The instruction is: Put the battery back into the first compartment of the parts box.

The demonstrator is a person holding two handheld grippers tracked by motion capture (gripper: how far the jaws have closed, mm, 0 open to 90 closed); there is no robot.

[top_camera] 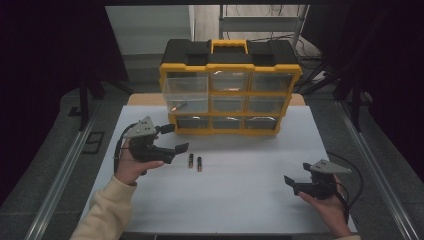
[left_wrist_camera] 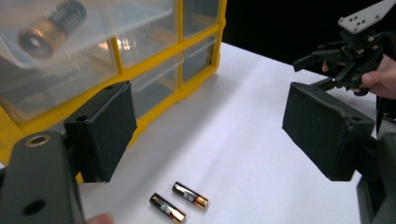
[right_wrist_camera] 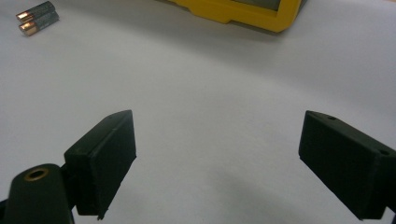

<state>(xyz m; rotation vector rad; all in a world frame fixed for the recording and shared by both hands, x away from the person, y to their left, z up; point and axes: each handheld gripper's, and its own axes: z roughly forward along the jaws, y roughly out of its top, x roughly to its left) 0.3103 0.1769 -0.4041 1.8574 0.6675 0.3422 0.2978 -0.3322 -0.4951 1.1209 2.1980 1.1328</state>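
On the white table (top_camera: 235, 200), two batteries (top_camera: 195, 161) lie side by side, just apart, in front of a yellow-and-black organizer (top_camera: 230, 87) of clear drawers. Its upper-left drawer (top_camera: 185, 94) is pulled out and already holds one battery (top_camera: 178, 106). The left gripper (top_camera: 170, 140) hovers just left of the loose pair with its jaws spread wide and nothing between them; the left gripper view shows both cells (left_wrist_camera: 179, 201) low between the two pads, the near one (left_wrist_camera: 167, 208) closest to the camera. The right gripper (top_camera: 292, 183) rests well apart at the table's right side, jaws likewise open and empty, with the batteries (right_wrist_camera: 37, 17) far off in its own view.

The step in hand appears to be picking up one battery for the open drawer. To do it well, the left gripper should descend over a single cell, pads aligned across its short axis so they close on the round sides near mid-length, not the ends. Because the neighbour lies so close, one pad must slip into the narrow gap without nudging it. A centred, level grip should keep the cell from rolling or pivoting during the lift.
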